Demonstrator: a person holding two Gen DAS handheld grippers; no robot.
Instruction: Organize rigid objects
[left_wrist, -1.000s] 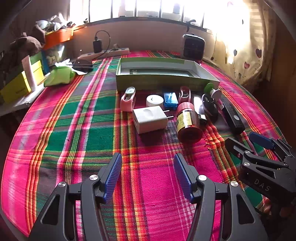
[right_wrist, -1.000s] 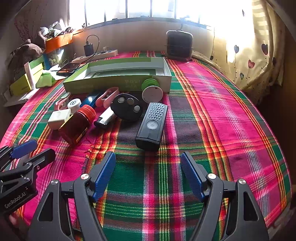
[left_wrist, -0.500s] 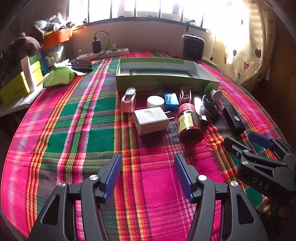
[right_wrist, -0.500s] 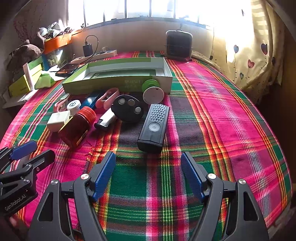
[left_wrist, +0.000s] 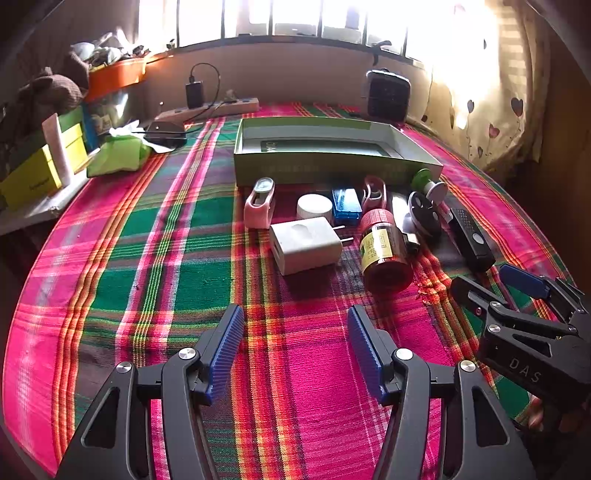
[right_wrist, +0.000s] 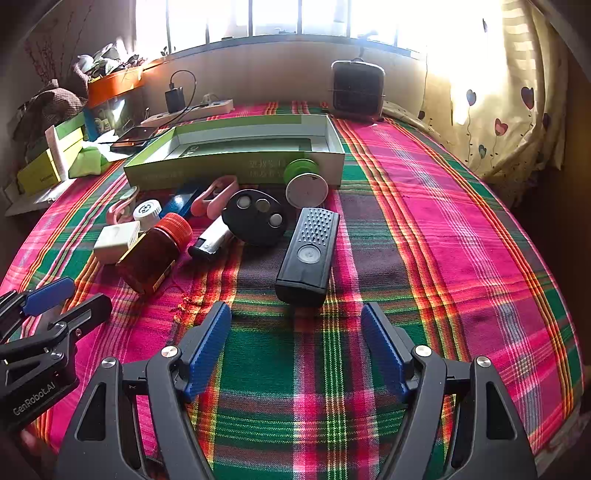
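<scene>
- Left gripper (left_wrist: 295, 347): jaws spread wide, holding nothing, low over the plaid cloth (left_wrist: 155, 266).
- White charger (left_wrist: 306, 244) at its twelve o'clock, brown bottle (left_wrist: 384, 254) lying at one o'clock.
- Green box (right_wrist: 236, 147), uncovered, behind the clutter.
- Black remote (right_wrist: 308, 254) at the right gripper's (right_wrist: 295, 347) twelve o'clock.
- Right gripper: jaws parted wide, gripping nothing.

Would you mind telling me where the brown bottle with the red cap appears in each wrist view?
Left wrist view: the brown bottle lies right of centre, beside the white charger.
Right wrist view: the brown bottle lies left of centre, cap pointing up-right.
Shared landmark: the green box behind the row of objects.
</scene>
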